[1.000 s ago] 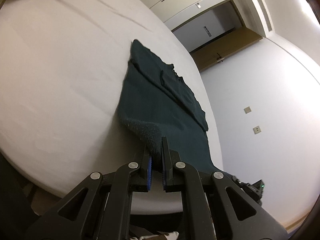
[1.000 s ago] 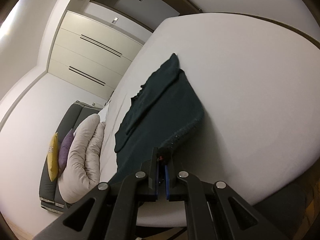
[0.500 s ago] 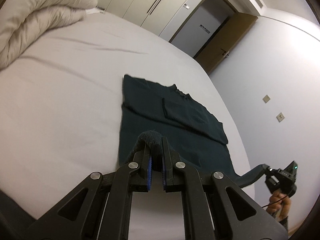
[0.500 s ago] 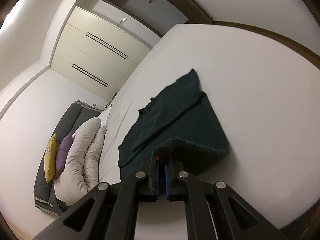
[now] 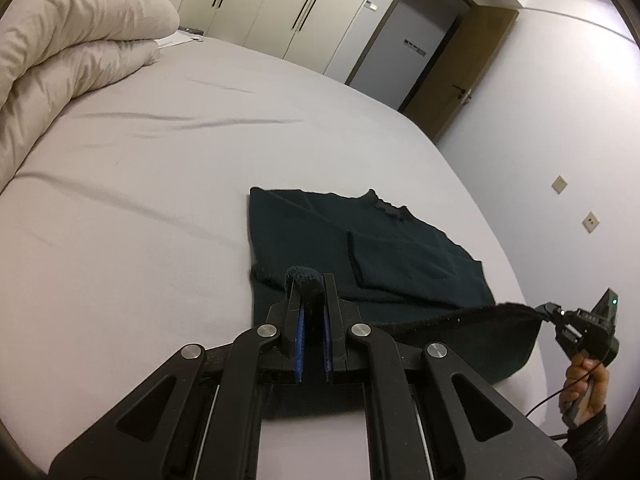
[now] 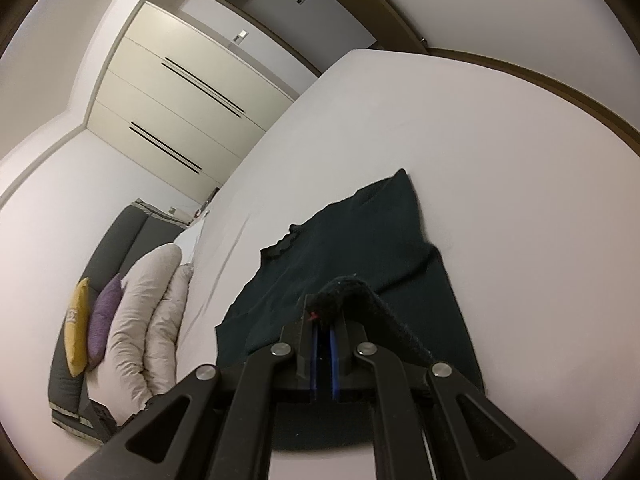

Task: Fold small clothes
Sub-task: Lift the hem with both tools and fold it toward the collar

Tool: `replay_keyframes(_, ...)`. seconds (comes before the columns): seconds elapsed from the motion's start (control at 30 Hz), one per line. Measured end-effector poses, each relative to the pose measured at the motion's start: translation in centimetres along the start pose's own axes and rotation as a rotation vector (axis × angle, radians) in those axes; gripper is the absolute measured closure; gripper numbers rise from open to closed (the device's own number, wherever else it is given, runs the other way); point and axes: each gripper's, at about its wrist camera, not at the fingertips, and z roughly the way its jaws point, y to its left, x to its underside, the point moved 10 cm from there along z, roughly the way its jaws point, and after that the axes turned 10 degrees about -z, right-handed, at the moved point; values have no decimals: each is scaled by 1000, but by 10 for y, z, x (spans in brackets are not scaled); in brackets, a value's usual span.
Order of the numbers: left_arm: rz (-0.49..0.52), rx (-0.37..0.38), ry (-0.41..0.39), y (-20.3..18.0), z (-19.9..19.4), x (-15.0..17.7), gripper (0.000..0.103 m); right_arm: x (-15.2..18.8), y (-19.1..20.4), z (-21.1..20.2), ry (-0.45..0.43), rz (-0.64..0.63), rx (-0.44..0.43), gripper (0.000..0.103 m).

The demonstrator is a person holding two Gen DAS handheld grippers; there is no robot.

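A dark green knitted sweater (image 5: pixel 360 240) lies flat on the white bed (image 5: pixel 140 200), neck toward the far side, a sleeve folded across its body. My left gripper (image 5: pixel 310 284) is shut on the left corner of its bottom hem and holds it lifted above the bed. My right gripper (image 6: pixel 326 312) is shut on the other hem corner, also lifted; it shows at the right edge of the left wrist view (image 5: pixel 560 316). The hem hangs stretched between the two grippers. In the right wrist view the sweater (image 6: pixel 352 240) spreads away from the fingers.
A rolled cream duvet (image 5: pixel 60 60) lies at the bed's head on the left, also seen in the right wrist view (image 6: pixel 148 320). Yellow and purple cushions (image 6: pixel 92 320) rest on a grey sofa. Wardrobes (image 5: pixel 280 8) and a door (image 5: pixel 452 72) stand beyond the bed.
Both grippers have risen and moved forward over the sweater, carrying the hem up off the bed edge. The view now looks across the garment rather than down at the edge.
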Motion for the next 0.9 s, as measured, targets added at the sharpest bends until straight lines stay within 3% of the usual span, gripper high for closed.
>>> replay_keyframes(0.33, 38, -66, 12, 2, 86, -48, 97, -39, -15, 72, 25, -4, 37, 98)
replay_keyframes(0.67, 14, -126, 50, 7, 187, -102, 97, -77, -33, 144, 59, -12, 92, 98)
replay_keyframes(0.9, 18, -166, 95, 11, 244, -111, 97, -97, -51, 185, 91, 15, 146, 98)
